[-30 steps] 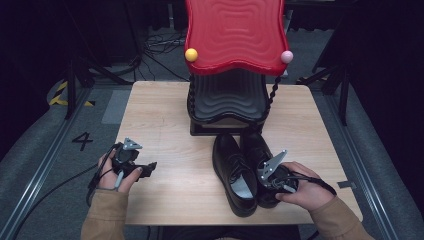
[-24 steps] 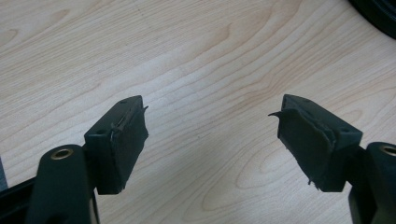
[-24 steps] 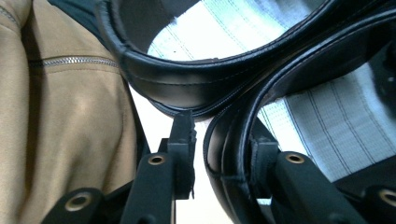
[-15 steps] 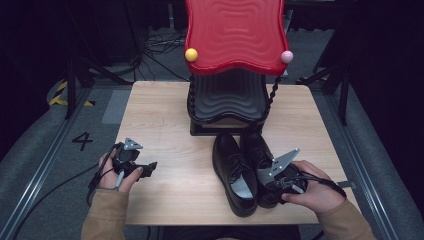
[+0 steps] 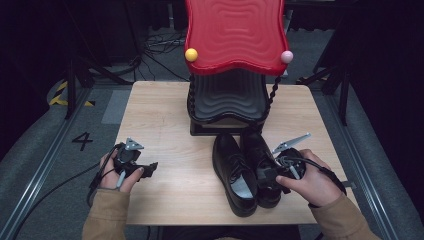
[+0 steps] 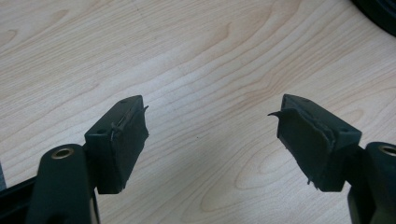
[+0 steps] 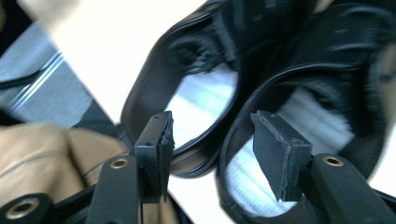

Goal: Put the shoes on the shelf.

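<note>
Two black leather shoes stand side by side on the wooden table, the left shoe [image 5: 232, 172] beside the right shoe [image 5: 254, 146], toes toward the stand. My right gripper [image 5: 266, 176] hovers just over the right shoe's heel. In the right gripper view my right gripper [image 7: 210, 135] is open above both shoe openings, one shoe [image 7: 201, 100] and the other [image 7: 322, 112] below; its jaws have just been opening and nothing is between them. My left gripper [image 5: 149, 168] rests near the table's left front. In the left gripper view my left gripper [image 6: 210, 121] is open over bare wood.
A black ribbed stand [image 5: 227, 102] with a wavy red top [image 5: 235, 32] sits at the table's back middle, right behind the shoes. A yellow ball [image 5: 191, 54] and a pink ball [image 5: 286, 56] mark its corners. The table [image 5: 160, 115] has bare wood to the left.
My right gripper has lifted a little off the right shoe's heel and its jaws have spread. Both shoes stay where they were. The left gripper has not moved.
</note>
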`<action>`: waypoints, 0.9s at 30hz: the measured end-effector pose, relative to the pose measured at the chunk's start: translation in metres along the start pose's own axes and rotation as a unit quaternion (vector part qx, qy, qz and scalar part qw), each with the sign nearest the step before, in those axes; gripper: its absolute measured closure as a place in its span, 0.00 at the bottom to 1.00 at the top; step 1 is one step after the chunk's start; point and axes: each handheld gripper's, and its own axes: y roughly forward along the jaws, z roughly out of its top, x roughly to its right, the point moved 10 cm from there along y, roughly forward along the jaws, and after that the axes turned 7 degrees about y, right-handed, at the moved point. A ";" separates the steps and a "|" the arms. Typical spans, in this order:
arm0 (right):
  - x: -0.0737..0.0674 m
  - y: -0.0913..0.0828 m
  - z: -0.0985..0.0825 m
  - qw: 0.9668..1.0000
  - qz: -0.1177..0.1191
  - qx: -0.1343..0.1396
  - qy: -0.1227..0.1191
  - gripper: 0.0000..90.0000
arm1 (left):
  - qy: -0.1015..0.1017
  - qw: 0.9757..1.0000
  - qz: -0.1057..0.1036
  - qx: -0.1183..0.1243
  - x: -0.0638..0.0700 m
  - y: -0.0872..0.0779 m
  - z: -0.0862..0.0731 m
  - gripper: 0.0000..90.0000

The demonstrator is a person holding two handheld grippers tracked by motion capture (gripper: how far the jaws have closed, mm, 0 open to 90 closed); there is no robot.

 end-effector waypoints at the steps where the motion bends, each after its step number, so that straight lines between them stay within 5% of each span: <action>1: 0.002 0.001 0.002 1.000 -0.007 0.001 0.008 0.54 | 0.002 1.000 0.002 0.001 -0.001 0.000 0.000 0.27; 5: 0.007 0.010 0.005 0.999 -0.019 -0.012 0.036 0.52 | 0.001 1.000 0.001 0.000 -0.001 0.000 -0.001 0.27; 8: 0.007 0.020 0.007 0.998 -0.002 -0.024 0.055 0.50 | 0.000 1.000 0.001 0.001 -0.001 0.000 -0.001 0.27; 10: 0.012 0.026 0.007 0.997 -0.018 -0.030 0.066 0.49 | 0.000 1.000 0.000 0.000 -0.001 0.000 -0.001 0.27; 21: 0.017 0.058 0.004 0.993 -0.049 -0.081 0.073 0.63 | 0.000 1.000 0.001 0.000 -0.002 0.000 -0.001 0.27; 27: 0.018 0.066 0.005 0.984 -0.107 -0.111 0.083 0.76 | 0.002 1.000 0.001 -0.002 -0.002 0.001 -0.001 0.27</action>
